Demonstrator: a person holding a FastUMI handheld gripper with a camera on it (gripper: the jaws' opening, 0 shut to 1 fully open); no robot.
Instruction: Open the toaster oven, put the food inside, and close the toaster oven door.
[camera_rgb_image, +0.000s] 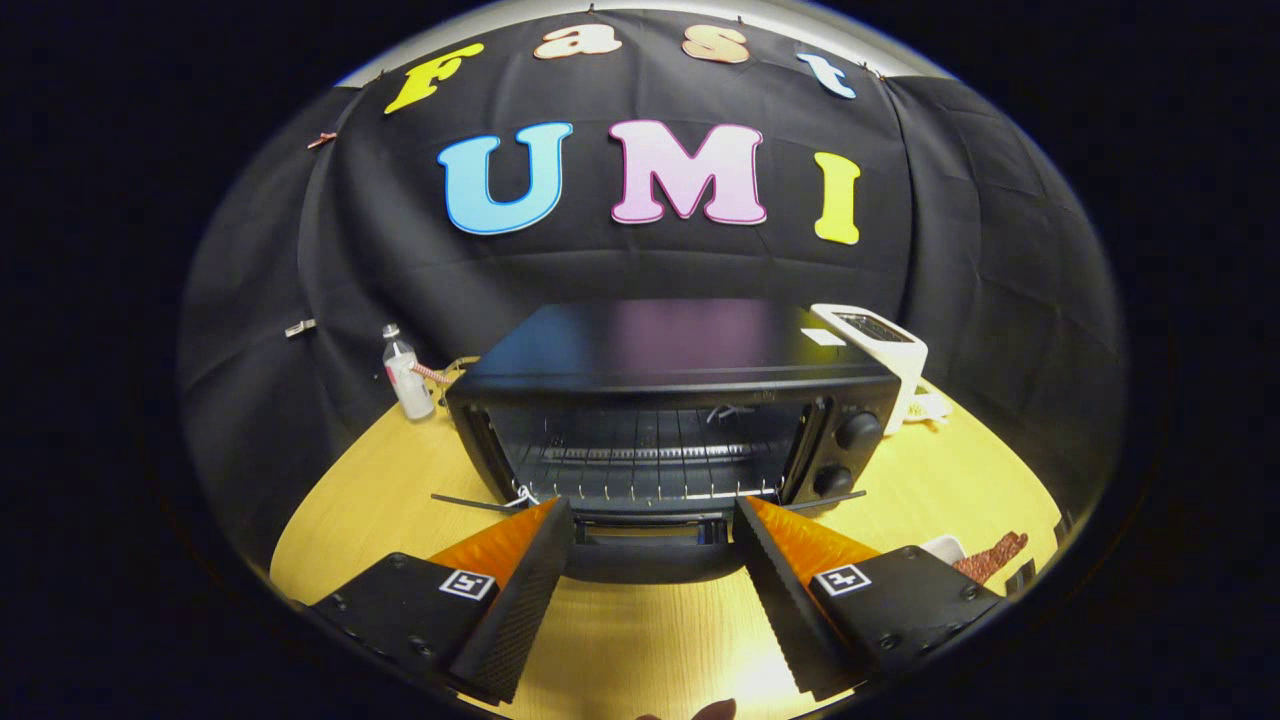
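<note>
The black toaster oven (680, 350) stands on the wooden table (630, 640) just ahead of my fingers. Its door (650, 528) hangs down flat toward me, and the wire rack (640, 455) shows inside the bare cavity. The door's dark handle (650, 562) lies between my two fingers. My gripper (652, 505) is open, its fingers wide apart on either side of the handle and not pressing on it. The food (992, 555), a brown crumbly piece on a white dish (945, 546), lies on the table just to the right of my right finger.
A white toaster (880, 345) stands behind the oven's right corner. A small plastic bottle (406, 375) stands by the oven's left rear, against the black cloth wall. The oven's two knobs (848, 450) are on its right front.
</note>
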